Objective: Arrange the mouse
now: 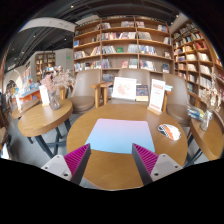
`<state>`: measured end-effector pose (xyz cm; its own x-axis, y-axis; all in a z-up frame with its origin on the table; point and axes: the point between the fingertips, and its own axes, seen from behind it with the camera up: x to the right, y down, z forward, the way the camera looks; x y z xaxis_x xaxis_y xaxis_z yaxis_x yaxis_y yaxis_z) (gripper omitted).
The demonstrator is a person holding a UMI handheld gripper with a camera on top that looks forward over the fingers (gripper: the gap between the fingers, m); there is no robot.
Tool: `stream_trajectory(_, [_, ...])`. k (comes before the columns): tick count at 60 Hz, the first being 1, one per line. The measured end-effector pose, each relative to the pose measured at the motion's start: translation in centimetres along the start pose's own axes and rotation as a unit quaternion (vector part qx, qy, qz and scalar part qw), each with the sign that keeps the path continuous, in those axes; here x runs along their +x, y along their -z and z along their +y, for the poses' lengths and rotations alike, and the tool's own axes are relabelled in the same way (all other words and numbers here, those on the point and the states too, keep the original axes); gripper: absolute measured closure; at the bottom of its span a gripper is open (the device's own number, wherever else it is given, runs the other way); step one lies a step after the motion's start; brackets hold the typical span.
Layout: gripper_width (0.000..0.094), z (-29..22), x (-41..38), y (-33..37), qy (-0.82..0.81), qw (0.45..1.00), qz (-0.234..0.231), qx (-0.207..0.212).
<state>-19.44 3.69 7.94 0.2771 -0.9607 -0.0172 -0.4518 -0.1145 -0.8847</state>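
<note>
No mouse shows in the gripper view. A pale blue mouse mat [121, 135] lies on the round wooden table [110, 168], just ahead of and between my fingers. My gripper [112, 160] is open and empty above the table's near part, with its magenta pads [78, 158] wide apart. Nothing stands between the fingers but bare wood.
A leaflet or small book [169, 131] lies on the table to the right of the mat. Upright display cards [124, 88] stand at the table's far edge. Another round table [40, 116] is at the left. Bookshelves [120, 45] line the back wall.
</note>
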Motion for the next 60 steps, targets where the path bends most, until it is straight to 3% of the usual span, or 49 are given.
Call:
stream_trajectory(29, [0.0084,2.4,18.7,-1.7,-0.045,0.991,0.124,-0.022])
stream_trajectory(47, [0.0081,1.2,26.2,-4.1,-0.041,0.988,0.151,-0.011])
stream_trajectory(60, [0.0081,1.8,27.6,-8.2,-0.053,0.988,0.138,-0.03])
